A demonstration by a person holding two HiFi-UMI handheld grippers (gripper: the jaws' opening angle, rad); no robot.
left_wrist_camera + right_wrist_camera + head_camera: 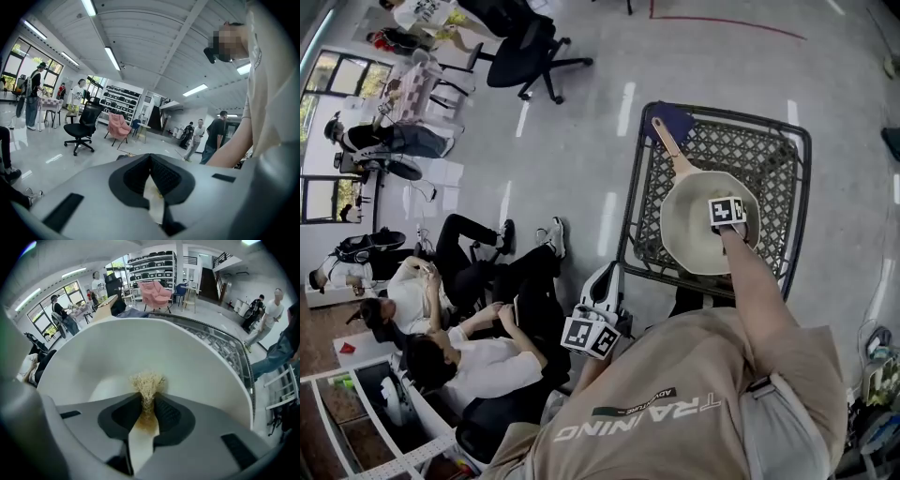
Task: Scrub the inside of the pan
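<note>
A cream pan (694, 230) with a wooden handle (667, 145) lies on a black wire-mesh table (778, 169). My right gripper (729, 228) points steeply down into the pan at its right side. In the right gripper view the right gripper (149, 401) is shut on a straw-coloured fibrous scrubber (147, 383), whose tuft sticks out past the pads against the pan's pale inner wall (187, 357). My left gripper (606, 279) hangs low beside my waist, left of the table and away from the pan. In its own view the left gripper (150, 161) has its pads meeting, with nothing between them.
A dark blue piece (673, 120) lies at the far end of the pan handle. Several people sit on the floor (469, 309) left of me. A black office chair (520, 52) stands farther off, and more people stand across the room (199, 136).
</note>
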